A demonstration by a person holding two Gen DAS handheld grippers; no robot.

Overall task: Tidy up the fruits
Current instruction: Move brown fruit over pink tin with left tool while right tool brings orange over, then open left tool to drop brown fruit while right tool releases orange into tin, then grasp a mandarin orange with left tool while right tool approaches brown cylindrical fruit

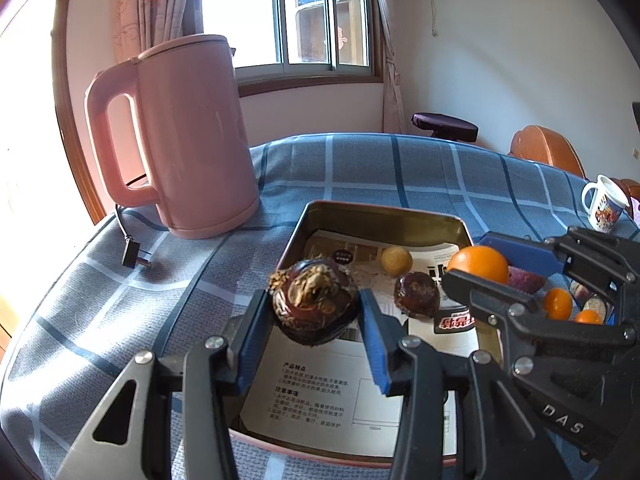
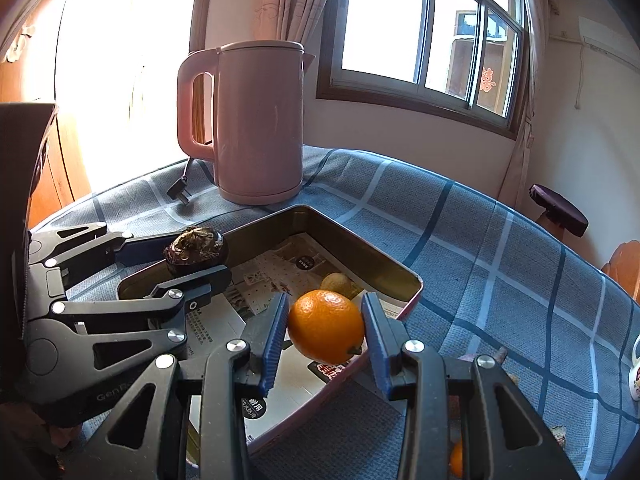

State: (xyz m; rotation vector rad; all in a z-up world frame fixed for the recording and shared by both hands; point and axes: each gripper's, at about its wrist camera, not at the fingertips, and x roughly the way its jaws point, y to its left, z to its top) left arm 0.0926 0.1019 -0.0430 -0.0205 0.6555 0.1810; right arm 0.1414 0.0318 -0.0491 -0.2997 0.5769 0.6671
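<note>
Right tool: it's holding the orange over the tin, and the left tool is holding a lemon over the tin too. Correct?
Not quite. The left tool holds a dark brown, rough fruit, not a lemon, as the left wrist view shows. The rest stands: the right tool holds the orange over the tin, and the left tool is over it too.

The right tool (image 1: 500, 276) hid part of the purple fruit (image 1: 526, 280); the mug (image 2: 635, 368) was cut off by the frame edge.

We see a pink kettle (image 1: 192, 136), a blue plaid tablecloth (image 1: 400, 168), an orange (image 2: 326, 326) and blue gripper pads (image 2: 276, 336).
</note>
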